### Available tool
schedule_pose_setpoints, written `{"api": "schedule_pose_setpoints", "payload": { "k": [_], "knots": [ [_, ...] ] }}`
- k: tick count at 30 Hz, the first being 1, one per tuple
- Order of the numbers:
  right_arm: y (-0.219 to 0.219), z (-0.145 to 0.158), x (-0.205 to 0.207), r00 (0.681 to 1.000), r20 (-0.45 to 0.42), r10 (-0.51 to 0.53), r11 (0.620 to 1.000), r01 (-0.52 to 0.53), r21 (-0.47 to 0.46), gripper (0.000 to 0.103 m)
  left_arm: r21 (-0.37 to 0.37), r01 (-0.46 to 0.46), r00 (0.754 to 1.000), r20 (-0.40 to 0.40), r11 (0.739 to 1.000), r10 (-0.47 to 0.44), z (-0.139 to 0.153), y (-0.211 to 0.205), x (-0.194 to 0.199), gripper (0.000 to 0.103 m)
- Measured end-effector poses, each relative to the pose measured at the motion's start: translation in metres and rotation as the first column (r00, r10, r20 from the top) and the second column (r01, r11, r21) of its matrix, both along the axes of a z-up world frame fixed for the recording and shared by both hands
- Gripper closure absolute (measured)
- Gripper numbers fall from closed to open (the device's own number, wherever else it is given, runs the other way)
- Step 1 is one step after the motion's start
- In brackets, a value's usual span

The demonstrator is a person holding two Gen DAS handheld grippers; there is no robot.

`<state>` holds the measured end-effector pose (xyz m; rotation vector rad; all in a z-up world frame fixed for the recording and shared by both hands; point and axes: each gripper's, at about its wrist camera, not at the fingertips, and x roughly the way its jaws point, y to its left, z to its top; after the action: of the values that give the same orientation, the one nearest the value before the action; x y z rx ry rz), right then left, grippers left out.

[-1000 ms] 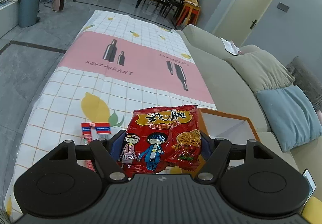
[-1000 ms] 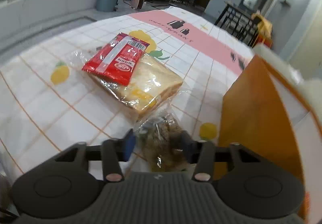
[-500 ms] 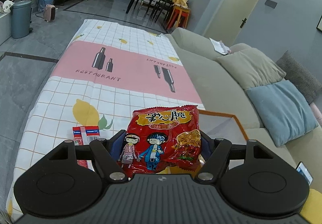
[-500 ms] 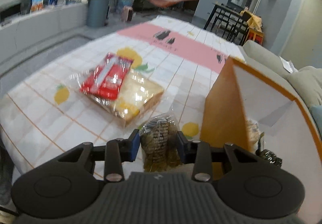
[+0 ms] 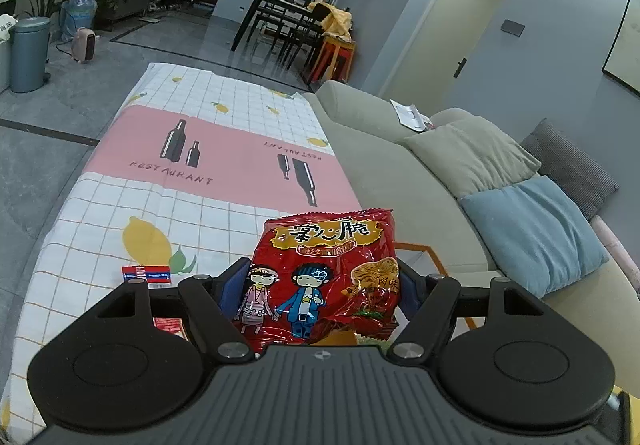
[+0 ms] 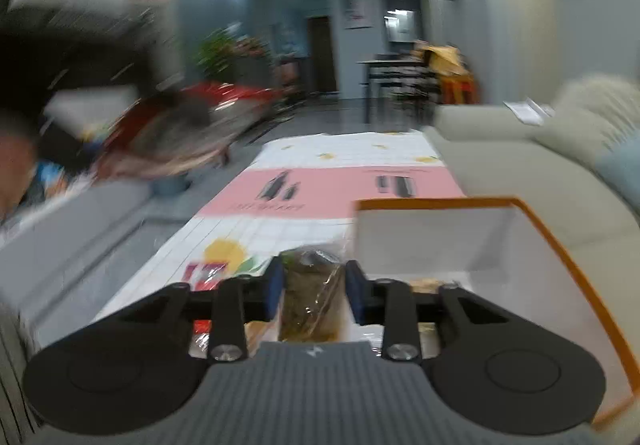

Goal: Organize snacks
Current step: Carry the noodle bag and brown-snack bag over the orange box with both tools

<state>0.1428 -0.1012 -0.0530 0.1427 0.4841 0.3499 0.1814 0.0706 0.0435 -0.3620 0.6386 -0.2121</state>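
My left gripper (image 5: 318, 281) is shut on a red noodle-snack bag (image 5: 326, 273) with two cartoon children, held upright above the table. The same red bag (image 6: 188, 133) shows blurred at the upper left of the right wrist view. My right gripper (image 6: 314, 285) holds a clear packet of dark snack (image 6: 310, 297) between its blue pads, and its jaws are closing on it. Just right of that gripper stands an orange box (image 6: 560, 245) with a white inside. In the left wrist view only the orange box rim (image 5: 436, 261) shows behind the red bag.
A tablecloth (image 5: 200, 173) with lemons and a pink band covers the long table. A red sachet (image 5: 148, 275) lies on it, seen again as the red sachet (image 6: 206, 273) by my right fingers. A grey sofa (image 5: 400, 173) with cushions runs along the right.
My right gripper rose with the clear packet, rolled level and swung toward the orange box, its jaws narrowing. The left gripper lifted the red bag a little higher.
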Motion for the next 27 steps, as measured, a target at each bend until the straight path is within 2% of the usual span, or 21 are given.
{"api": "schedule_pose_setpoints", "payload": {
  "k": [3, 6, 14, 19, 21, 24, 27],
  "knots": [
    [-0.039, -0.001, 0.006, 0.997, -0.029, -0.066, 0.986, 0.07, 0.153, 0.077, 0.003, 0.021, 1.0, 0.012, 1.0, -0.021, -0.002, -0.008, 0.001, 0.02],
    [-0.068, -0.005, 0.014, 0.99, -0.052, -0.128, 0.959, 0.137, 0.249, 0.078, -0.007, 0.039, 0.999, 0.009, 0.999, -0.039, -0.006, -0.018, 0.005, 0.02],
    [-0.126, -0.029, 0.037, 0.942, -0.146, -0.302, 0.882, 0.334, 0.332, 0.078, -0.004, 0.081, 0.996, -0.027, 0.997, -0.081, -0.025, -0.044, 0.019, 0.02],
    [-0.134, -0.039, 0.051, 0.919, -0.181, -0.351, 0.871, 0.391, 0.298, 0.078, -0.01, 0.11, 0.993, -0.049, 0.994, -0.111, -0.037, -0.059, 0.024, 0.02],
    [-0.133, -0.039, 0.057, 0.912, -0.175, -0.37, 0.876, 0.405, 0.26, 0.082, 0.003, 0.125, 0.99, -0.059, 0.992, -0.125, -0.041, -0.067, 0.024, 0.02],
    [-0.131, -0.038, 0.063, 0.896, -0.173, -0.408, 0.88, 0.437, 0.187, 0.082, 0.032, 0.14, 0.988, -0.075, 0.99, -0.137, -0.044, -0.076, 0.023, 0.02],
    [-0.138, -0.042, 0.069, 0.891, -0.196, -0.411, 0.868, 0.448, 0.215, 0.082, 0.047, 0.155, 0.986, -0.077, 0.987, -0.151, -0.043, -0.084, 0.02, 0.02]
  ]
}}
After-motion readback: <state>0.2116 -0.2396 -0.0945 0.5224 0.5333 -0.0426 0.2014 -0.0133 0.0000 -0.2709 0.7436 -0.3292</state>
